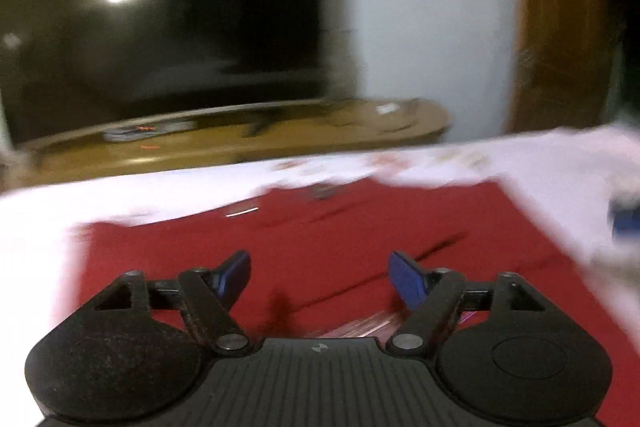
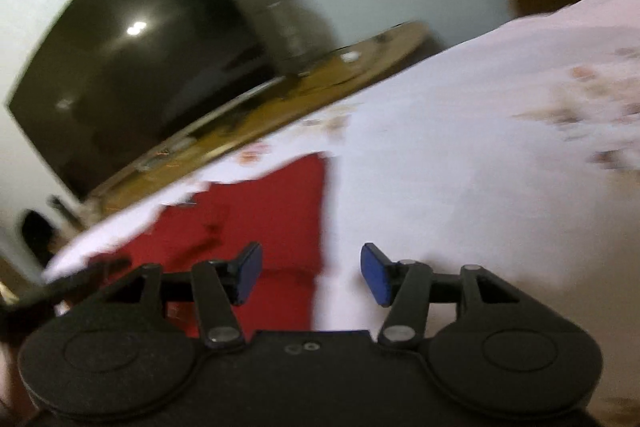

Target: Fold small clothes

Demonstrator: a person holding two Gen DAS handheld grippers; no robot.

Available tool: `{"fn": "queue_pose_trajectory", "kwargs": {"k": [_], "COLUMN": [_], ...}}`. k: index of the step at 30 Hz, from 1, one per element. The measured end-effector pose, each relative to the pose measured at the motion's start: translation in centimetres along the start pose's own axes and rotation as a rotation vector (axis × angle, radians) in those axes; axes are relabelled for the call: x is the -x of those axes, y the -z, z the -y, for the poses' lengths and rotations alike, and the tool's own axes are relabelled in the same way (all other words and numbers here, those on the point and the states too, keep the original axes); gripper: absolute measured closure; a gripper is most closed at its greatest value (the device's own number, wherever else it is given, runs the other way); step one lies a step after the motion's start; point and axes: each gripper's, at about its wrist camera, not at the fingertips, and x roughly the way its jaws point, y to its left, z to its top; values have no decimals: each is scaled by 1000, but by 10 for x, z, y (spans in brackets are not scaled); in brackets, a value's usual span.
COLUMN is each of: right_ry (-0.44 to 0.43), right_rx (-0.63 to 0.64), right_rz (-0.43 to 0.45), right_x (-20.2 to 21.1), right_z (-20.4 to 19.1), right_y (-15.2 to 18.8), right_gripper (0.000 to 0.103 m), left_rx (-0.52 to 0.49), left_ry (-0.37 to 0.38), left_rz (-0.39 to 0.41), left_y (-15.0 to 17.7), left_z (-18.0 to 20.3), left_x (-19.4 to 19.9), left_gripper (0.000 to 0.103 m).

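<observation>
No words, numbers or brand names can be read anywhere. Small orange marks are seen on a box (image 1: 148,131) under the TV (image 1: 160,27), far past the fingers, but they are too blurred.

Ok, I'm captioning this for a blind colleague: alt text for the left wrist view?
The open left gripper hovers over a red garment spread on a white floral sheet. Behind stands a dark TV on a wooden stand; the picture is motion-blurred.
</observation>
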Motion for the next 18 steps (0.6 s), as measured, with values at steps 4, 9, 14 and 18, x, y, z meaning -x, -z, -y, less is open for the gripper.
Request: {"fn": "queue_pose_trajectory", "kwargs": {"k": [4,9,14,18], "right_ry": [-131,-152,-151,-141], "right_rx": [-52,-93,-176,-151], "right_rz": [-73,-163,-168,-196], "right_x": [-60,-126,-147,-158], "right_z": [-31,-55,-56,-65], "right_y": [-5,0,0,1], "right_gripper": [52,53,60,77], "left_rx": [133,234,245,280], "left_ry": [-132,-164,-130,-59], "left_rz": [-110,-172,-144,-156], "left_y": [31,52,57,60], "left_z": [-79,-130,-140,-155], "left_x": [9,-2,-8,-26], "left_gripper": [53,53,53,73]}}
